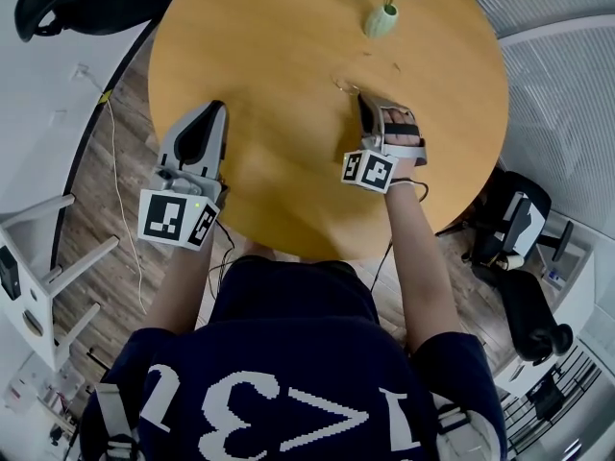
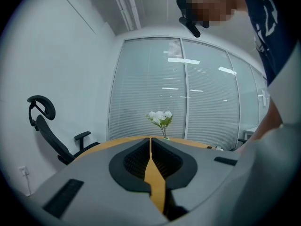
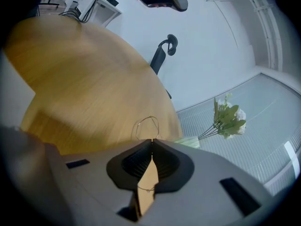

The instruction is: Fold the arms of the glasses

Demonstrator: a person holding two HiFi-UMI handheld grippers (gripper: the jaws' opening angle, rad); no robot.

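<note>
The glasses are thin wire-rimmed and lie on the round wooden table, just past my right gripper's tips. In the right gripper view one wire lens loop of the glasses sticks out beyond the jaws, and a thin wire crosses the gap further back. My right gripper is shut on this wire frame. My left gripper rests at the table's left edge, well away from the glasses. Its jaws are shut with nothing between them.
A pale green vase with white flowers stands at the table's far side. A black office chair is off the table's far left, and other chairs stand at the right. A white stand is near my left.
</note>
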